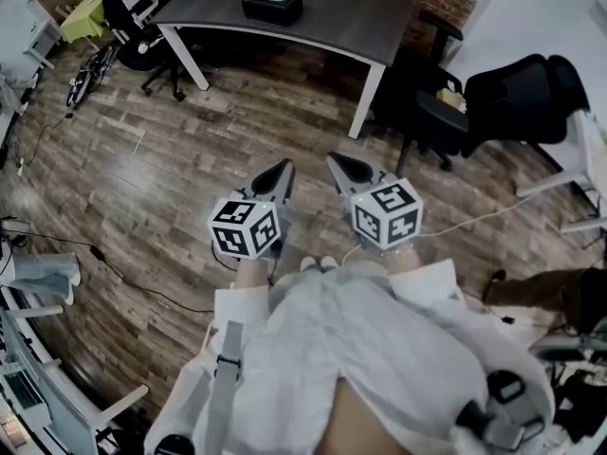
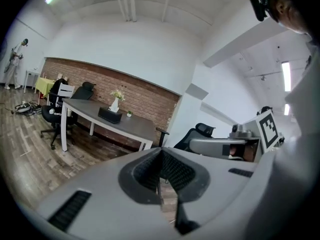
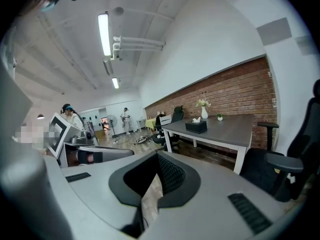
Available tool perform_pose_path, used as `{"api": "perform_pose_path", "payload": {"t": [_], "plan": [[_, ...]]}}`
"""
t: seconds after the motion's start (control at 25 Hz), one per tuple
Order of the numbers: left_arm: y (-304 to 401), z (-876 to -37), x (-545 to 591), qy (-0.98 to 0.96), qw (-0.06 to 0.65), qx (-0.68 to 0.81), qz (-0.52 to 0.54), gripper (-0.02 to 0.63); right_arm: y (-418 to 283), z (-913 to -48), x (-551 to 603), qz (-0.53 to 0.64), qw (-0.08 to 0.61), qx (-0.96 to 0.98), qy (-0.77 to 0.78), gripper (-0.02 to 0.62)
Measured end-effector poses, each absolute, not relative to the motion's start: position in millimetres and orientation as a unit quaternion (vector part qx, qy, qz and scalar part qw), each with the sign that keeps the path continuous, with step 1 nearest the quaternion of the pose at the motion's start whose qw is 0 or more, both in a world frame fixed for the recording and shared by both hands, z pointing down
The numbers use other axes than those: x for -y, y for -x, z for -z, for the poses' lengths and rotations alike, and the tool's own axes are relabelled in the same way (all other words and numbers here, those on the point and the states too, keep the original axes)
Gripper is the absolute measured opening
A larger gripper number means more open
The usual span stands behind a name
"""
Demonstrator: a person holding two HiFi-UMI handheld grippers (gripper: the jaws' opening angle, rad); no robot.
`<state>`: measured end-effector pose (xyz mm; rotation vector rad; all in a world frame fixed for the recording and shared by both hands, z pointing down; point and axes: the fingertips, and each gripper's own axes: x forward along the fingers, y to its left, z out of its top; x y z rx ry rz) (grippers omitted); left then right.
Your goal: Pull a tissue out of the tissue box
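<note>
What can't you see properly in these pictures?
- Tissue box: far off and tiny in every view; the tissues inside are hidden by its walls.
- Table: far side cut off by the head view's top edge.
- Floor beneath the person: hidden by their white clothing, head view.

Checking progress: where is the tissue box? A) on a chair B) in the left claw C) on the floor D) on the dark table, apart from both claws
D: the tissue box sits on the dark table, left claw and right claw well short of it.
</note>
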<state>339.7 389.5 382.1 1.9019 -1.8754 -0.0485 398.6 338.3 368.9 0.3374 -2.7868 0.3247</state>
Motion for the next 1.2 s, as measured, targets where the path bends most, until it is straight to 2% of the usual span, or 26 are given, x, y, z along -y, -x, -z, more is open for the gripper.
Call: {"api": "perform_pose_path", "payload": {"t": [0.32, 0.72, 0.76, 0.84, 1.0, 1.12, 1.2], "plan": [[-326, -369, -394, -0.710, 0.197, 0.675, 0.022, 0.005, -390, -370, -347, -0.121, 0.141, 0.975, -0.118, 0.003], [-316, -380, -413, -0.707, 0.204, 0.676, 0.010, 0.005, -383, -380, -351, -0.128, 0.139, 0.970, -0.154, 0.005], [-314, -382, -412, -0.706, 0.206, 0.678, 0.011, 0.006, -379, -381, -350, -0.127, 0.140, 0.970, -0.152, 0.015], [-306, -386, -409, -0.702, 0.209, 0.681, 0.013, 0.006, -370, -383, -347, -0.128, 0.143, 0.971, -0.142, 0.092], [-287, -392, -395, -0.693, 0.213, 0.689, 0.016, 0.008, -353, -385, -335, -0.123, 0.147, 0.973, -0.130, 0.092], [-267, -393, -376, -0.683, 0.214, 0.698, 0.017, 0.066, -333, -389, -312, -0.121, 0.151, 0.974, -0.122, 0.092], [-251, -393, -360, -0.677, 0.214, 0.704, 0.016, 0.074, -318, -390, -295, -0.126, 0.155, 0.973, -0.115, 0.092]]}}
